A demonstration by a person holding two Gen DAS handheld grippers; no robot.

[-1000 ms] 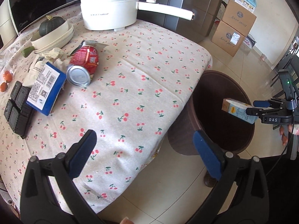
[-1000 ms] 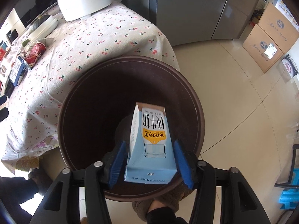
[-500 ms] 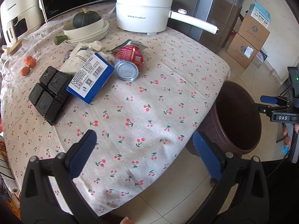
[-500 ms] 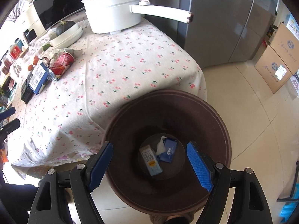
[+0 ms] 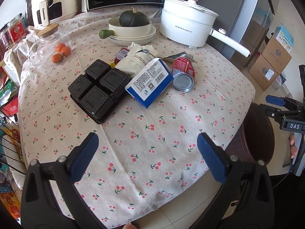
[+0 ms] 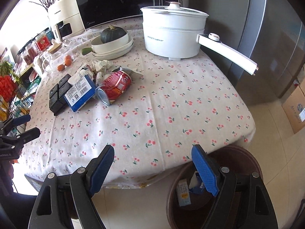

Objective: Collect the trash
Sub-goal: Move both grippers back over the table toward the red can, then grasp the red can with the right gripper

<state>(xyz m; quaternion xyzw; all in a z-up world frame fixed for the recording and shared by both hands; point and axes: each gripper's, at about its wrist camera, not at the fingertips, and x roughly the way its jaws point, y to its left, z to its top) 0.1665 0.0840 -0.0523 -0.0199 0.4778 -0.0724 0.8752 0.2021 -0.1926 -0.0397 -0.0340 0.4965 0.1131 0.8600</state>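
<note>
The trash lies in a heap on the cherry-print tablecloth (image 5: 152, 133): a blue-and-white box (image 5: 150, 80) (image 6: 80, 93), a red can (image 5: 183, 70) (image 6: 116, 85) on its side, a black plastic tray (image 5: 97, 89) (image 6: 57, 95) and crumpled white paper (image 5: 133, 61). My left gripper (image 5: 147, 137) hangs open over the near part of the table, empty. My right gripper (image 6: 152, 148) is open and empty above the table's edge. Below it, the brown bin (image 6: 244, 152) holds a milk carton (image 6: 184, 194) and a blue pack (image 6: 196, 186).
At the back of the table stand a white electric pot (image 5: 186, 28) with a long handle, stacked bowls with a green squash (image 5: 133, 19), a glass jar (image 5: 47, 45) and small oranges (image 5: 61, 51). A microwave and fridge stand behind, cardboard boxes (image 5: 270, 61) on the floor to the right.
The milk carton left my right gripper and dropped into the bin. Both grippers then swung away from the bin towards the table, so the trash heap now sits in front of them.
</note>
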